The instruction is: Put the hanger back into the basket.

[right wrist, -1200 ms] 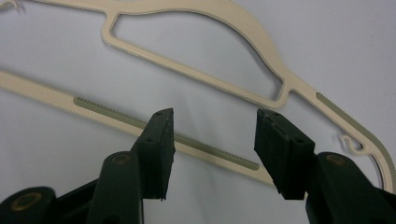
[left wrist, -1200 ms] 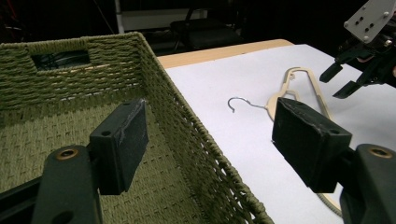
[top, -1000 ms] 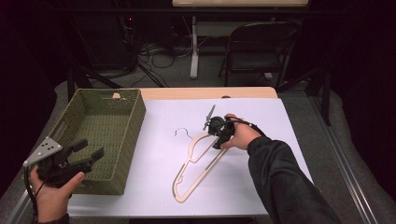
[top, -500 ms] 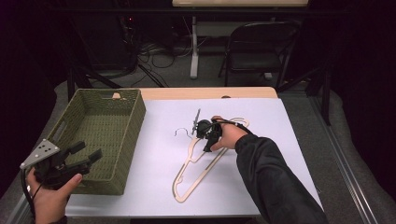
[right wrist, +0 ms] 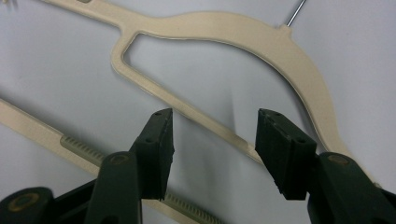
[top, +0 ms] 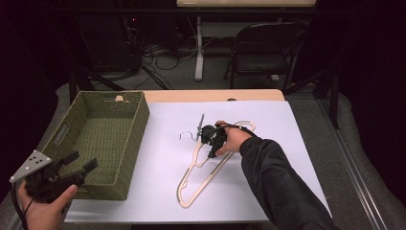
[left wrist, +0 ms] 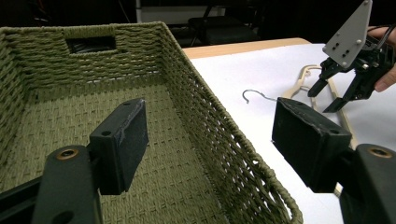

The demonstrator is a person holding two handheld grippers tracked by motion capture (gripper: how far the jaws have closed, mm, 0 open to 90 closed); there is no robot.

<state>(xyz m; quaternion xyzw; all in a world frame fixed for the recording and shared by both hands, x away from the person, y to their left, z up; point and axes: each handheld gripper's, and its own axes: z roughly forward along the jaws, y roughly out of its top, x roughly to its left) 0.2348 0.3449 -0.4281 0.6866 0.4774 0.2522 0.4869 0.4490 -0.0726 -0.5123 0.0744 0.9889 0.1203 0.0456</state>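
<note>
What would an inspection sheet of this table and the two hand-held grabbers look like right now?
Surface: white sheet over a wooden table, lying flat.
Job's things: cream hanger flat on the sheet, metal hook toward the basket; green woven basket at the left, nothing in it.
Clutter: nothing seen.
Grippers: left gripper open, held at the basket's near corner; right gripper open, low over the hanger's thin inner bar, not closed on it.
Cables: one trails from the left gripper; more lie on the floor behind.
Surroundings: dark room, folding chair beyond the table.
</note>
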